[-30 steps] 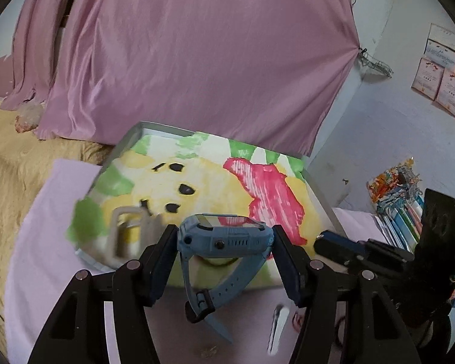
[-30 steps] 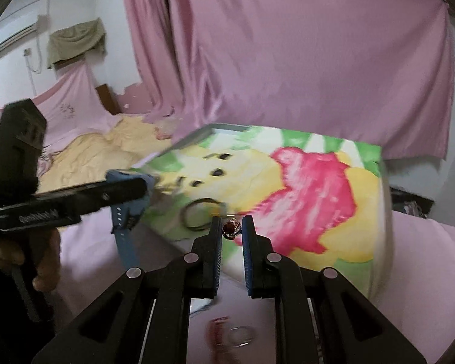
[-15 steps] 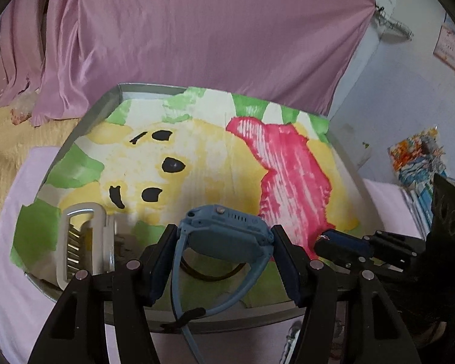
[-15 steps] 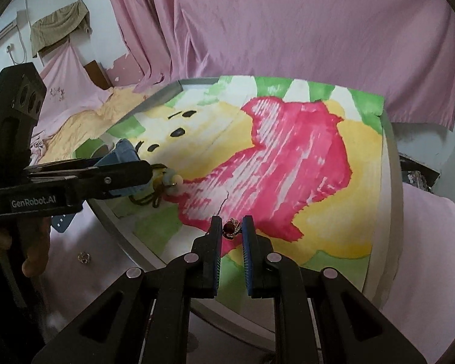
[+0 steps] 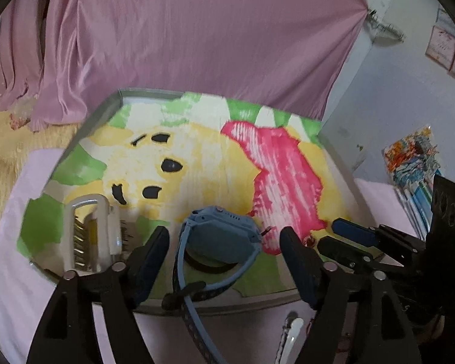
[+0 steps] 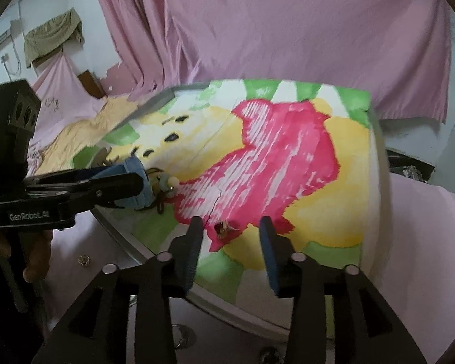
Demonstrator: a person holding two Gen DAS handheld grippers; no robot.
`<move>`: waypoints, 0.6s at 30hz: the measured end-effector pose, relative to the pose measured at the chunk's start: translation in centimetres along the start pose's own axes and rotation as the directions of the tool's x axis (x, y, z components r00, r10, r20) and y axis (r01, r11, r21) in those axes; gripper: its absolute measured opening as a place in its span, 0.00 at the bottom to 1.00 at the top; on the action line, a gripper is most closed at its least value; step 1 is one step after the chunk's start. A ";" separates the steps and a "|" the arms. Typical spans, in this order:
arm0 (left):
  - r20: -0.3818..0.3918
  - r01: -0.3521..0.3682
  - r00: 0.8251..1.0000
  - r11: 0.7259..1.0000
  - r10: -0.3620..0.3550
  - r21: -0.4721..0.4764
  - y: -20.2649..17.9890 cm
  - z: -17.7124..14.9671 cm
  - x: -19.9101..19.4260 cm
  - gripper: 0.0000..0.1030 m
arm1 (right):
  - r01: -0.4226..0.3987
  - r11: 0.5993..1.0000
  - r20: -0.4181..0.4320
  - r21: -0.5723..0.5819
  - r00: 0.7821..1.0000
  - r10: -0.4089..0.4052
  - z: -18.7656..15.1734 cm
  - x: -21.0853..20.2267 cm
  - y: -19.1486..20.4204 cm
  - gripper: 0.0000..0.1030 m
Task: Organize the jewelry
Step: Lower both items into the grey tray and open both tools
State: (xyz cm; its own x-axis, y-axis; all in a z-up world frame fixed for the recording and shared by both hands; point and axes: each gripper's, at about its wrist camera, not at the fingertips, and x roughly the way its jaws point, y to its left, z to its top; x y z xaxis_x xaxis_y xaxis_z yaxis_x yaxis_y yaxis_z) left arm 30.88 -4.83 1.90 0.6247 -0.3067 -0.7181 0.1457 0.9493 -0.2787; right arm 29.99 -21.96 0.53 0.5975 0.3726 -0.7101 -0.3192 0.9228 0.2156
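Two tools hang over one tray [image 5: 336, 154], which is lined with a painted bear picture and sits on a pink-covered surface [image 5: 18, 242]. Pink curtains [image 5: 197, 36] close off the back, a yellow blanket [image 5: 0, 157] lies to the left, and a stack of colourful books [image 5: 415, 157] stands at the right wall.

On the tray I count one blue watch [image 5: 220, 235], one pale hair claw [image 5: 89, 236], one dark ring-shaped band under the watch, and one small reddish trinket [image 6: 223, 229]. On the cloth in front of the tray lie one white clip [image 5: 289, 336] and, seen from the right wrist, one tiny ring [image 6: 83, 260].

The left tool [image 5: 224, 251] is spread wide, its fingers clear of the watch, which rests on the tray between them with its strap trailing over the near rim. The claw lies just left of the left finger. The right tool [image 6: 230, 236] is also parted and grips nothing; the trinket lies on the red patch between its fingertips. The two tools sit near each other over the tray's front edge.
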 end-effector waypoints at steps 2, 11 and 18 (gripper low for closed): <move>0.034 0.001 0.999 1.000 -0.002 0.002 -0.1 -0.2 -0.7 0.75 | 0.018 1.000 0.056 0.012 0.998 -0.018 -0.3 -1.2 0.2 0.46; 0.216 -0.032 0.976 0.999 0.028 0.015 -0.4 -2.5 -5.3 0.94 | 0.107 0.993 0.255 0.044 0.960 -0.115 -2.4 -6.4 1.5 0.74; 0.362 -0.055 0.931 0.998 0.051 0.000 0.3 -5.1 -9.2 1.00 | 0.157 0.986 0.390 0.046 0.906 -0.163 -4.4 -10.0 2.8 0.90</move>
State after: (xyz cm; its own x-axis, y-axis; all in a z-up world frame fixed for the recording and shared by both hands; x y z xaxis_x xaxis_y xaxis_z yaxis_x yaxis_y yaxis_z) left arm 21.29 -2.09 5.16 0.8666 -0.2116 -0.4519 0.1112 0.9648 -0.2385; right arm 19.85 -23.56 5.29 0.8803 0.2255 -0.4174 -0.1869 0.9735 0.1318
